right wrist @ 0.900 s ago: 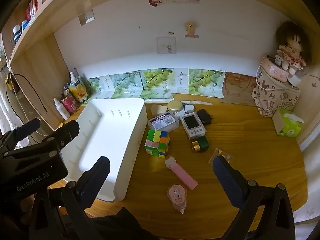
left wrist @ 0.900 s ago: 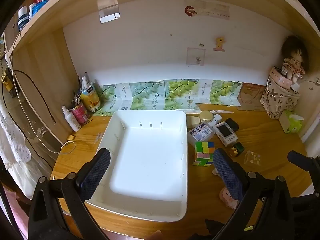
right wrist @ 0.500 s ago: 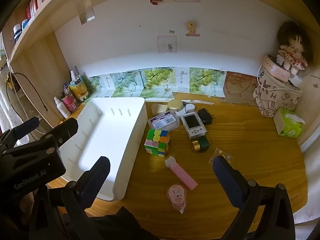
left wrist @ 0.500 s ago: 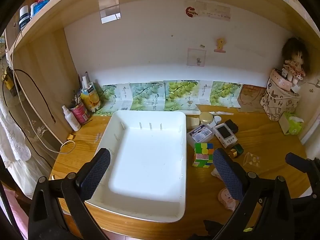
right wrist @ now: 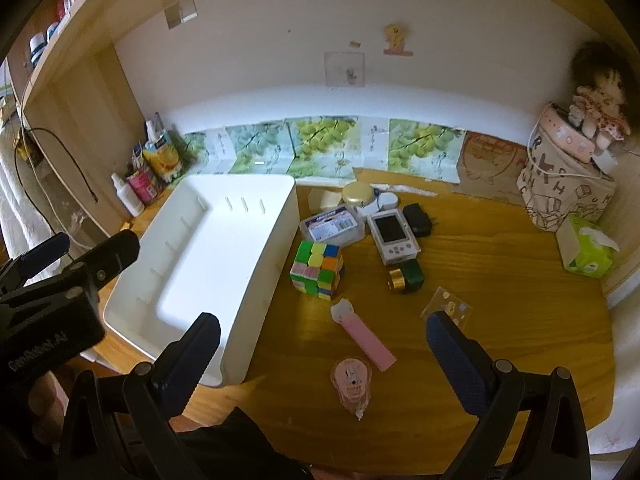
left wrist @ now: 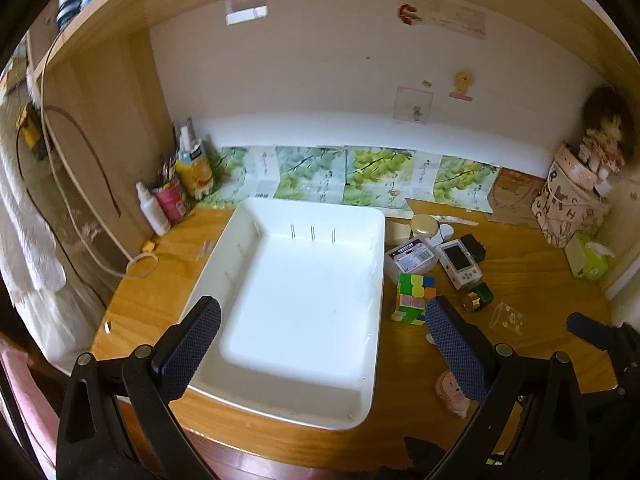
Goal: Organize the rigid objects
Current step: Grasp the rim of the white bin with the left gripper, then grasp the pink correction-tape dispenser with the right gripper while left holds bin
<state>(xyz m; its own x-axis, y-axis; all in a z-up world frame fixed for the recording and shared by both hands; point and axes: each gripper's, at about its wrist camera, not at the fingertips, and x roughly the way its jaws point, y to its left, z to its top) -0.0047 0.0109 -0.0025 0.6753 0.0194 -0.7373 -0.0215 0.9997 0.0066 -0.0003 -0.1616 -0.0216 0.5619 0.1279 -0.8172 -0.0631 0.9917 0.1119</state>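
- Both grippers, left gripper (left wrist: 320, 340) and right gripper (right wrist: 323, 354), hang over the desk (right wrist: 500, 280) with jaws wide apart, holding nothing.
- Nearest lie a pink roll (right wrist: 352, 380) and pink dispenser (right wrist: 366, 340).
- Beyond, a cube (right wrist: 318, 264) sits just beside the empty white bin (left wrist: 304, 292).
- Farther back: a handheld console (right wrist: 394, 234), a green bottle (right wrist: 406, 276).

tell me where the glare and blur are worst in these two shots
Left wrist view: the white tray floor is blown out, nearly featureless; the left edge by the cable smears with blur; the shelf bows from fisheye distortion. Right wrist view: the doll at far right is soft; window light glares off the desk; the cube stays sharp.
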